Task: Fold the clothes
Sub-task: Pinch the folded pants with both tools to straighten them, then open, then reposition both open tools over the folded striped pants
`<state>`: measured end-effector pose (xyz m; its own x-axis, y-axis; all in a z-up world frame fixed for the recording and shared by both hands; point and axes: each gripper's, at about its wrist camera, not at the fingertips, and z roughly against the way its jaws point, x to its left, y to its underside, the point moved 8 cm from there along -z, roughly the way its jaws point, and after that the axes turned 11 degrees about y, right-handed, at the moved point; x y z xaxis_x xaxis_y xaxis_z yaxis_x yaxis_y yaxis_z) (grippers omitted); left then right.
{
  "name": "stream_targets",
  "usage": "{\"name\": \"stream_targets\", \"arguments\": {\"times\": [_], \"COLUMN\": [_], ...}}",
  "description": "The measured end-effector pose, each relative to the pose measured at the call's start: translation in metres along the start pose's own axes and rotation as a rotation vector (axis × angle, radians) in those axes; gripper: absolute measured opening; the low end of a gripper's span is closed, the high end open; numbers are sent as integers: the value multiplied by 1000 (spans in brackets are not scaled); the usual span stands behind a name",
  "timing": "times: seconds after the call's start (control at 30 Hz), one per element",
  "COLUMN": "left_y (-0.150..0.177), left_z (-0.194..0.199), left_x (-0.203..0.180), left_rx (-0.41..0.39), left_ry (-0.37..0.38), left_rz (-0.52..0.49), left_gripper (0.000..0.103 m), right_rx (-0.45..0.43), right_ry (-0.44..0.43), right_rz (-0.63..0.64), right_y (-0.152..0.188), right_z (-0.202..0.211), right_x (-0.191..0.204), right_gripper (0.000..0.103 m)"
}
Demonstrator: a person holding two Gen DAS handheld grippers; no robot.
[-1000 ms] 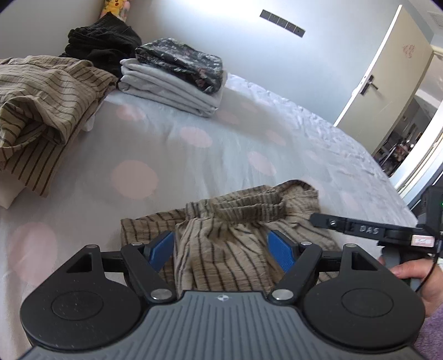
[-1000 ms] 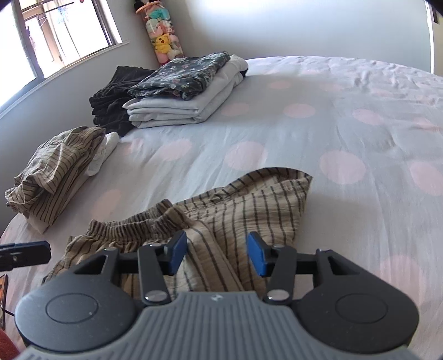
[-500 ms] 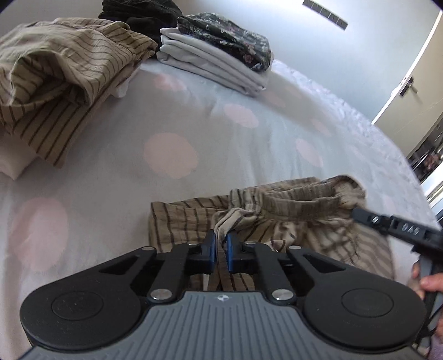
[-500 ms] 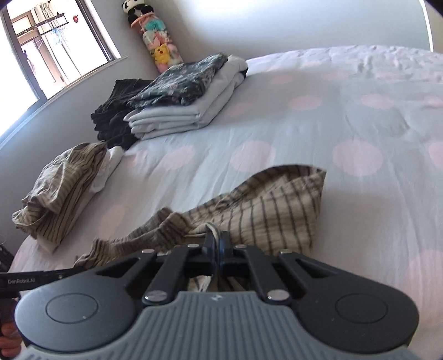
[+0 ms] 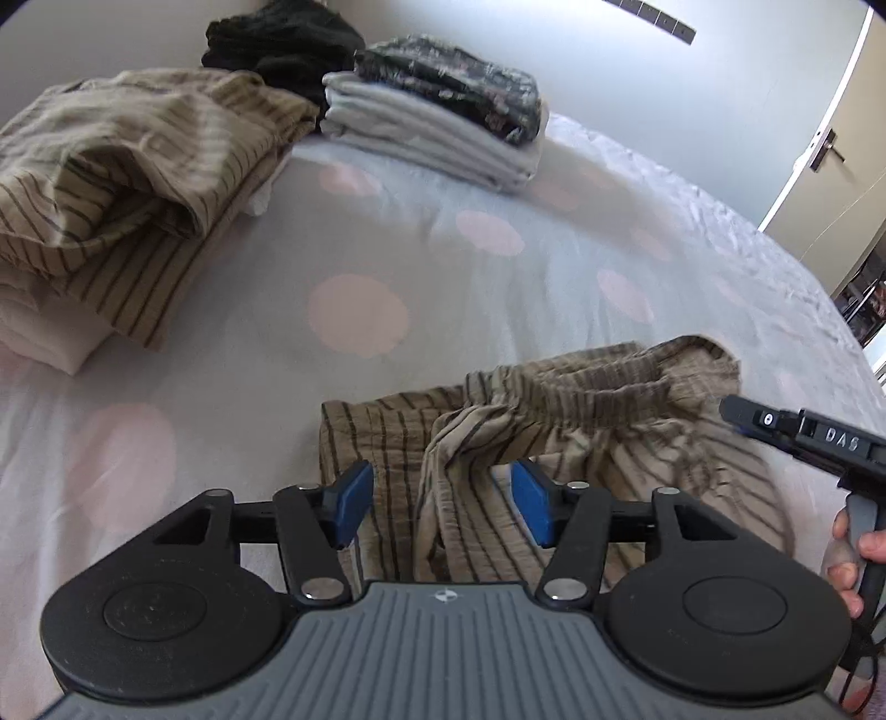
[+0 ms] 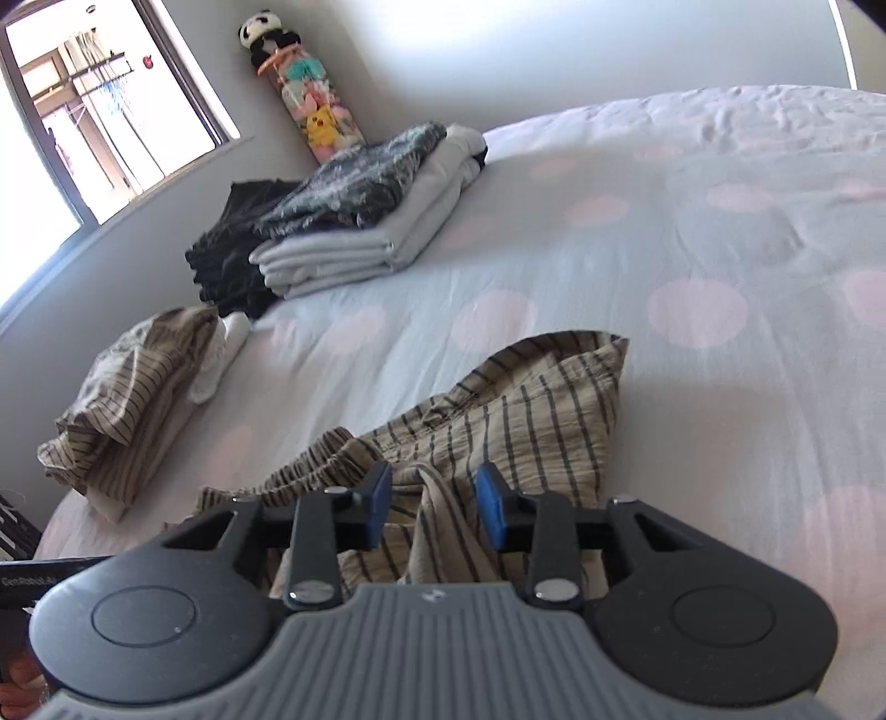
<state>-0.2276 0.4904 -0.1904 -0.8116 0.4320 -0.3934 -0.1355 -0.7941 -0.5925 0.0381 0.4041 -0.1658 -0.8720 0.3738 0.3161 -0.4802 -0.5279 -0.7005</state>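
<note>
Scene: a bed (image 5: pixel 387 243) covered with a pale sheet printed with large pink dots, seen from two cameras, one on each hand-held gripper.

Task garment: tan striped shorts (image 5: pixel 554 421) (image 6: pixel 515 410) with a gathered elastic waistband lie crumpled on the bed directly in front of both grippers; a raised ridge of the cloth runs toward each camera.

Left gripper (image 5: pixel 443 501): its blue-padded fingers stand wide apart, one on either side of a fold of the shorts. The fold sits between them without being pinched.

Right gripper (image 6: pixel 434 501): also spread open, its blue pads on either side of a ridge of the shorts, not clamped on it. In the left view its black body enters from the right edge, above the shorts, with the person's right hand (image 5: pixel 847 559) around the handle.

Striped pile: a second tan striped garment (image 5: pixel 127 183) (image 6: pixel 133 387) lies loosely bunched on top of something white, well to the left of the shorts.

Folded stack: grey folded clothes (image 5: pixel 437 135) (image 6: pixel 354 243) with a dark floral piece (image 5: pixel 454 83) on top, at the far side of the bed.

Black pile: dark clothes (image 5: pixel 277 44) (image 6: pixel 232 249) just beside the grey stack, by the wall.

Room: a window (image 6: pixel 94 127), a column of plush toys (image 6: pixel 304 105) in the corner, and a door (image 5: pixel 830 144) at the far right.
</note>
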Motion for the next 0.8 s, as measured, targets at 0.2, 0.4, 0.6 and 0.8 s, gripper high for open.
{"name": "stream_targets", "arguments": {"times": [0.2,0.4,0.6,0.8], "left_y": [11,36,59,81], "left_z": [34,57,66,60], "left_x": [-16,-23,-31,-38], "left_rx": [30,74,135,178], "left_ry": [26,62,50,57], "left_rz": [23,32,-30,-88], "left_gripper": [70,71,71,72], "right_rx": [8,63,162,181], "right_ry": [18,14,62,84], "right_rz": [-29,16,29,97], "right_y": [7,36,61,75], "right_z": [33,57,71,76], "right_x": [-10,-16,-36,-34], "right_gripper": [40,51,55,55]}}
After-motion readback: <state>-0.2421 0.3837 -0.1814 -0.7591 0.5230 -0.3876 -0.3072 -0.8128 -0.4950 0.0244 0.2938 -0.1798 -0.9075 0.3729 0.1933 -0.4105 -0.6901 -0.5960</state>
